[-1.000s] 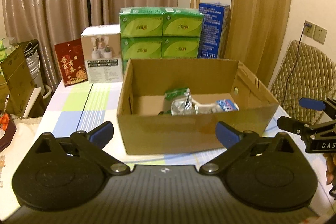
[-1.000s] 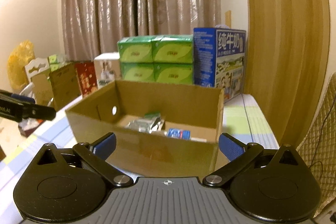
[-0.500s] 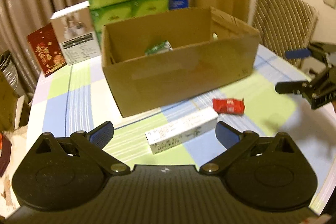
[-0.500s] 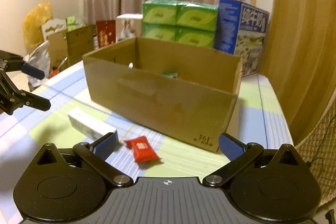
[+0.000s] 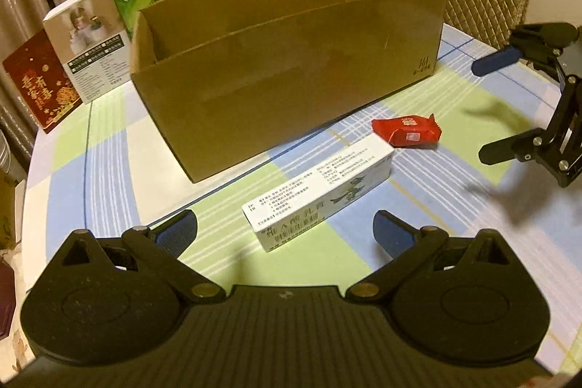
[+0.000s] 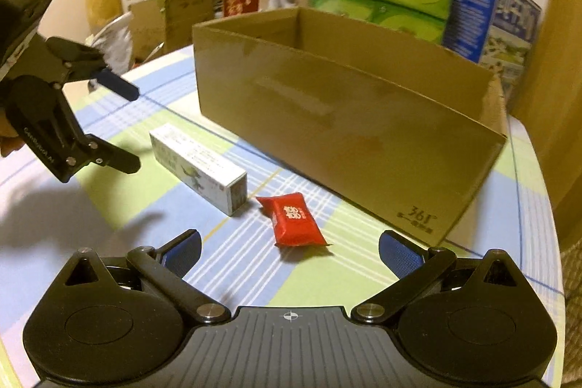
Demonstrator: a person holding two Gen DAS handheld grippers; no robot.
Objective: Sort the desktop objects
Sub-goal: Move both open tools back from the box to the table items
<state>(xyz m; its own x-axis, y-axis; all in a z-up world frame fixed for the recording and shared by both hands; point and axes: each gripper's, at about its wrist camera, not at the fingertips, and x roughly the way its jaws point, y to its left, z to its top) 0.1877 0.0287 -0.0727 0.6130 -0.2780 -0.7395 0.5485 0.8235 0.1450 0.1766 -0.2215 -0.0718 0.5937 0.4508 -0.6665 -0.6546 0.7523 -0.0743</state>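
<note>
Tongs, left (image 5: 285, 231) and right (image 6: 289, 251), both wide, empty; white carton (image 5: 320, 193) at twelve o'clock, red packet (image 6: 294, 219) likewise, on desk (image 5: 109, 170).

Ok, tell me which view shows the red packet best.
The right wrist view: the red packet lies close, whole, with its printed label facing the camera, between the open jaws. The left wrist view shows it farther off to the right, beyond the white box, smaller and oblique.
</note>
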